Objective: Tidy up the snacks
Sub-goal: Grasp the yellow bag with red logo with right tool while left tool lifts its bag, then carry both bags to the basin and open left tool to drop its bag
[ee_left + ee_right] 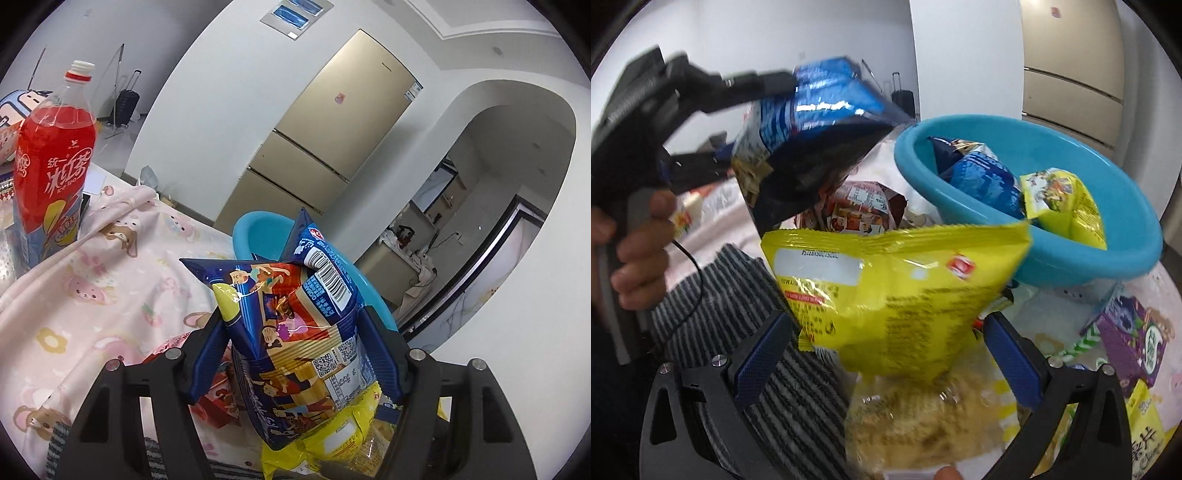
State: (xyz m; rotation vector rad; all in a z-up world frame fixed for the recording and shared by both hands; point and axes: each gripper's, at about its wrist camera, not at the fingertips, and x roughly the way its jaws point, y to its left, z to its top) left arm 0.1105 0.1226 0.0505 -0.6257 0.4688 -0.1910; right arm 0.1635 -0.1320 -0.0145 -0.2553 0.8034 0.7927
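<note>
My left gripper [293,314] is shut on a blue snack bag [295,332], which it holds upright above the pile; a light blue basin [258,229] stands just beyond. The right wrist view shows the same left gripper [750,122], held in a person's hand [642,251], carrying the blue snack bag [820,122] to the left of the basin [1071,254]. That basin holds another blue bag [982,173] and a small yellow bag [1067,210]. My right gripper [888,321] is open, its fingers on either side of a large yellow snack bag [897,288].
A red iced-tea bottle [51,147] stands at the far left on a pink patterned cloth [92,295]. A red snack pack [860,210], a purple box [1134,339] and a grey striped cloth [798,387] lie around the pile. A gold fridge [332,140] stands behind.
</note>
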